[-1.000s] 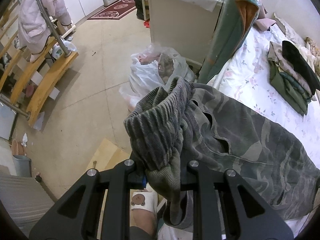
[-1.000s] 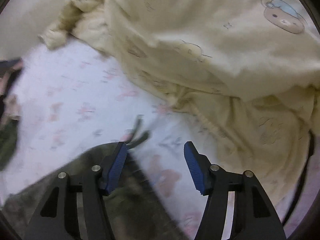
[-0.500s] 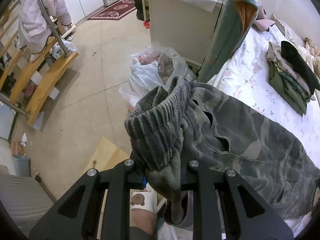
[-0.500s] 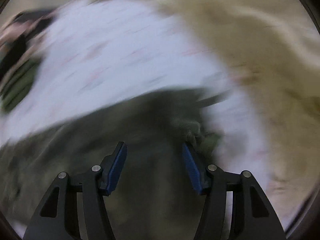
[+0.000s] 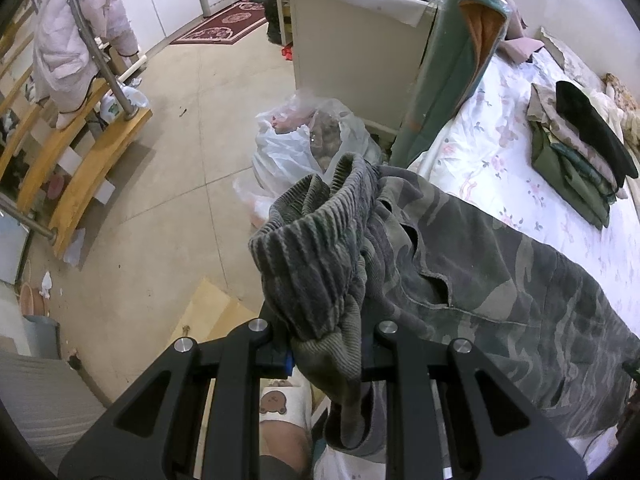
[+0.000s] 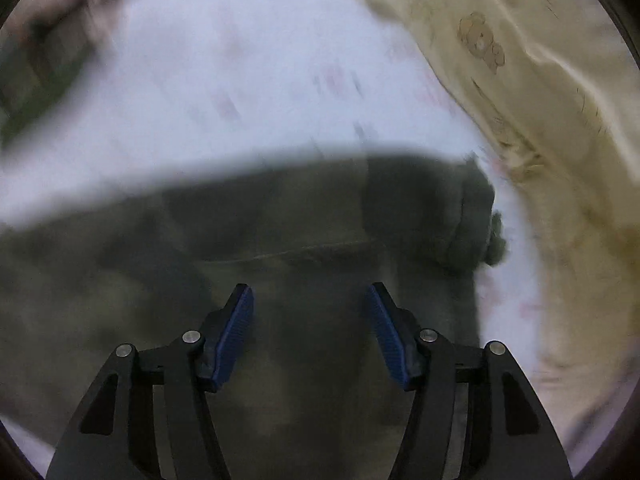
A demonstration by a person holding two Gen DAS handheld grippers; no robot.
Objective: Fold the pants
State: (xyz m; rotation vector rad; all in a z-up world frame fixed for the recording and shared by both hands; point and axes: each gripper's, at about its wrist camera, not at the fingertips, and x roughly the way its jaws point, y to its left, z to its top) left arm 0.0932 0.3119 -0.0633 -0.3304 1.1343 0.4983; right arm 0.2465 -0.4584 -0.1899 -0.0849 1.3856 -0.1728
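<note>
The left gripper is clamped on the ribbed waistband of the camouflage pants, which bunches up between its jaws at the bed's near edge. From there the pants spread flat across the bed — over its white flowered sheet — toward the far side. A stack of folded clothes lies near the bed's far edge, well apart from the pants. On the floor beside the bed sits a white plastic bag.

The right gripper hangs over the pants with its blue pads spread apart, nothing between them — the view is blurred. A cream quilt is heaped along the bed's right side.
</note>
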